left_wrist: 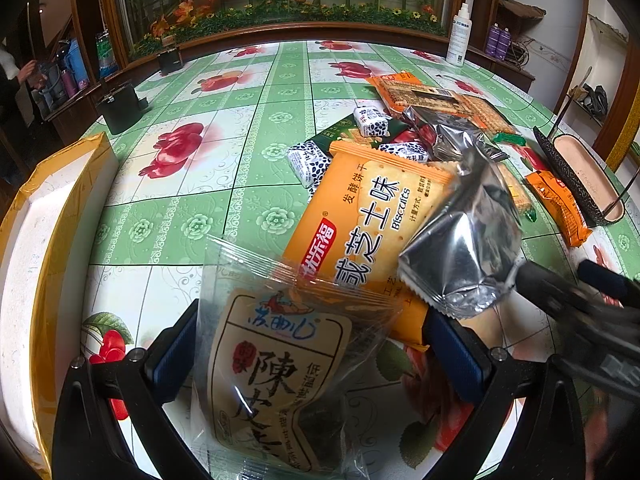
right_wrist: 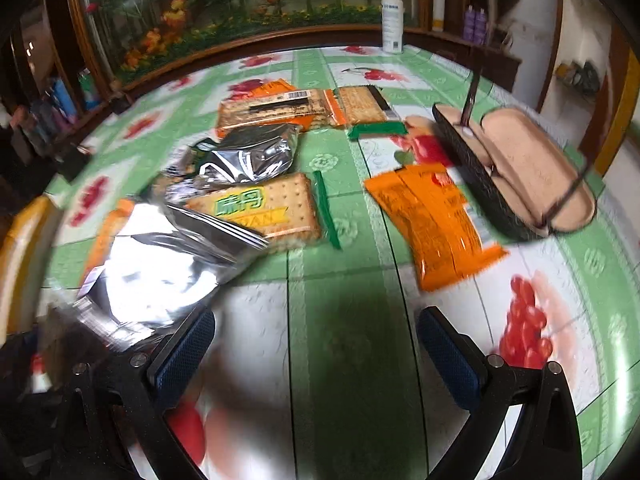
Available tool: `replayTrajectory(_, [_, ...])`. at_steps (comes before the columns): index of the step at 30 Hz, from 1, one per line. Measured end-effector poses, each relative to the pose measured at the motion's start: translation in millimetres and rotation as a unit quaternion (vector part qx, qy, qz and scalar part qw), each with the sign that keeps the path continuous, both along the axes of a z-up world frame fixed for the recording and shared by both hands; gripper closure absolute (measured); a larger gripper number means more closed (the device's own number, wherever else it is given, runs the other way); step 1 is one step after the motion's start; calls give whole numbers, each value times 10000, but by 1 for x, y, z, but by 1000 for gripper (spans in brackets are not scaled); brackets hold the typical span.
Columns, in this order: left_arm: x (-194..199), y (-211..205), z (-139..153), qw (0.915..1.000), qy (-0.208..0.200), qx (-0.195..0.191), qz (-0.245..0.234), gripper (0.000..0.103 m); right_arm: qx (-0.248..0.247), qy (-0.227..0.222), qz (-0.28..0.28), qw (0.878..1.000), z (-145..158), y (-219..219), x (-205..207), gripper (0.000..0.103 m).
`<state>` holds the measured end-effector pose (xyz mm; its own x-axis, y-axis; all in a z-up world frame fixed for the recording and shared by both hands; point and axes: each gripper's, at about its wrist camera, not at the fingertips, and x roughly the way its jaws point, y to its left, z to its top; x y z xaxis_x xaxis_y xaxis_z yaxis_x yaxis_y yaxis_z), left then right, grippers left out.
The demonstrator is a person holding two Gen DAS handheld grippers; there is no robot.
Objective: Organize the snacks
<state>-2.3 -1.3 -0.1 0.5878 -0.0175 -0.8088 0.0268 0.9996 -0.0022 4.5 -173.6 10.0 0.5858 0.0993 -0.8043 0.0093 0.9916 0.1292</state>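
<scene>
1. Left claw [left_wrist: 316, 360]: jaws spread wide, a clear-wrapped snack [left_wrist: 276, 380] lying between them; whether they touched it could not be told.
2. Ahead of it, an orange biscuit pack [left_wrist: 372, 220], with a silver pouch [left_wrist: 460, 252] just to its right.
3. Right claw [right_wrist: 316, 356]: jaws apart, nothing between them but tablecloth [right_wrist: 352, 360].
4. Forward-left of it lay a silver pouch [right_wrist: 160, 264]; forward-right an orange pack [right_wrist: 436, 220], beyond that an open glasses case [right_wrist: 516, 168].

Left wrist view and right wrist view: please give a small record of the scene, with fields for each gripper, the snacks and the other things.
left gripper: open, clear packet with beige label between its fingers
right gripper: open, nothing between its fingers
snacks: orange Biscuits pack; silver foil packet; orange packet
other things: open glasses case; white spray bottle
surface: floral tablecloth
</scene>
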Motion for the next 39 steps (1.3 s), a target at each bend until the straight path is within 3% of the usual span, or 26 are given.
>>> replayTrajectory(6, [0,0,0,10000,-1,0,0,0,337,-705,474,9958,23,-22,-47,1])
replayTrajectory(9, [0,0,0,10000,0,0,-1,0,275,-1031,630,9923,35,-24,-64,1])
replayTrajectory(11, [0,0,0,10000,0,1,0,0,522,-1223,718,9885,39,-29,-73,1])
replayTrajectory(16, [0,0,0,10000,0,1,0,0,1370,-1422,714,9777,40,-43,-83,1])
replayTrajectory(21, [0,0,0,10000,-1,8,20,0,1432,-1322,660,9786,35,-45,-84,1])
replayTrajectory(25, [-1,2,3,9993,205,44,-317,0,1445,-1376,631,9778,36,-49,-86,1])
replayTrajectory(32, [-5,7,41,9966,-202,134,-790,1,1568,-1317,515,9775,32,-56,-83,1])
replayTrajectory(34, [4,7,42,9960,-153,141,-869,10,1638,-1309,497,9765,32,-58,-83,1])
replayTrajectory(36, [15,6,39,9952,-4,93,-978,26,1684,-1352,460,9753,32,-60,-85,1])
replayTrajectory(39, [29,3,33,9946,119,49,-1027,26,1695,-1359,446,9751,33,-61,-87,1])
